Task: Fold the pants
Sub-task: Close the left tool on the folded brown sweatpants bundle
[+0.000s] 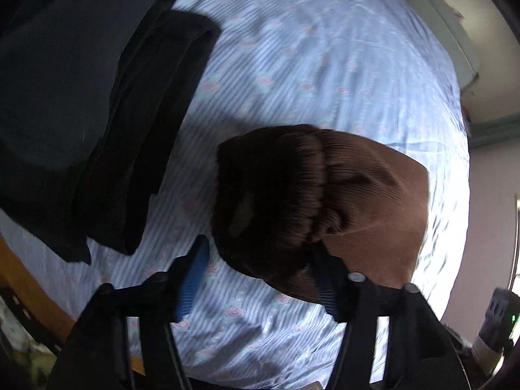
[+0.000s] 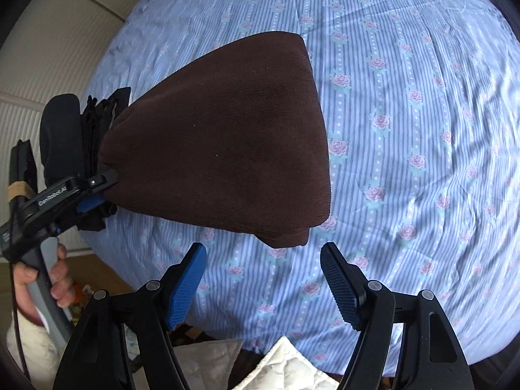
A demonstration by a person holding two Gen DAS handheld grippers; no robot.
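The brown corduroy pants [image 2: 224, 143] lie folded into a compact bundle on the blue striped floral bedsheet [image 2: 406, 130]. In the left wrist view the pants' elastic waistband [image 1: 292, 188] faces me. My left gripper [image 1: 260, 253] has its jaws wide apart right at the bundle's near edge, and the right finger [image 1: 325, 279] touches or sits under the fabric. It also shows in the right wrist view [image 2: 97, 191] at the bundle's left side. My right gripper [image 2: 263, 253] is open and empty, just short of the bundle's near corner.
A pile of dark folded clothes [image 1: 143, 123] and a dark blue one [image 1: 48, 74] lie on the bed left of the pants. The wooden bed edge [image 1: 29, 292] is at lower left. A white quilted cloth [image 2: 286, 367] lies below the bed.
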